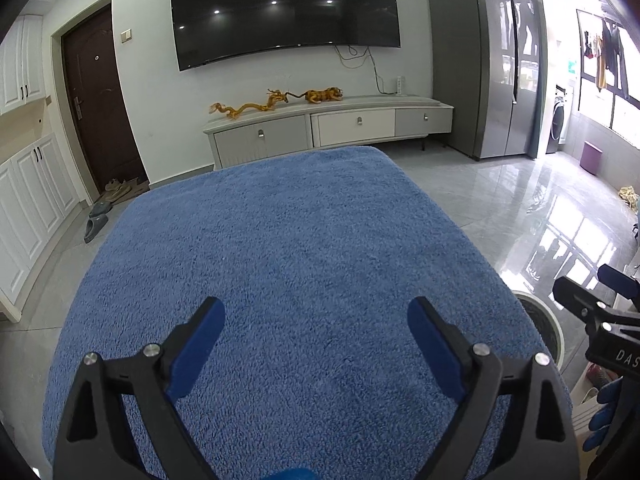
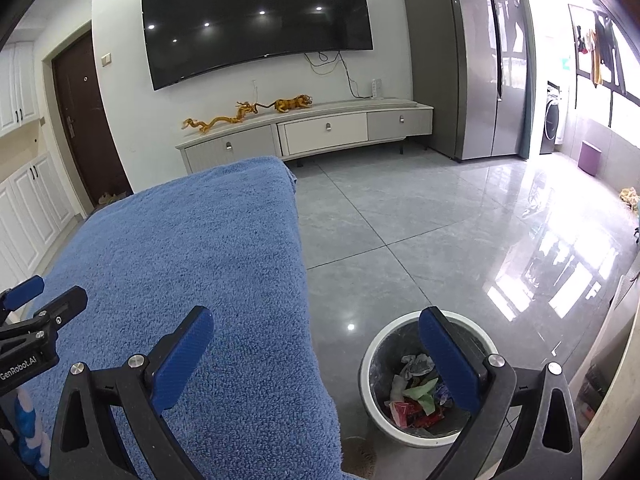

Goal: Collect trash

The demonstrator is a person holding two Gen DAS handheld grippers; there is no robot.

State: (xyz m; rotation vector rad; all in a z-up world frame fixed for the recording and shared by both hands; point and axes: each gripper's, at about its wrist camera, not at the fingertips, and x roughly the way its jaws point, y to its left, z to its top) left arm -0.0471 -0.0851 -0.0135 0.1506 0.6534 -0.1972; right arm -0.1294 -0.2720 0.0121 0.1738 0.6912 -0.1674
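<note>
Blue terry towel [image 1: 300, 280] covers the table in front of me, spread flat with nothing lying on it. My left gripper [image 1: 316, 320] hangs over the near part of this towel, its two blue-padded fingers [image 1: 198, 352] spread wide and holding nothing. My right gripper [image 2: 316, 340] sits off the table's right edge, fingers equally wide and empty, with one finger above the towel and the other above a round white bin [image 2: 372, 384] that stands on the grey tiled floor [image 2: 420, 232] just beside the table. Inside the bin I see the trash [image 2: 416, 396]: crumpled wrappers in grey, green, red and white, piled at the bottom. Across the room a dark television [image 1: 284, 8] hangs on the wall above a long low cabinet [image 1: 352, 124], which carries two orange animal figures [image 1: 276, 102].
</note>
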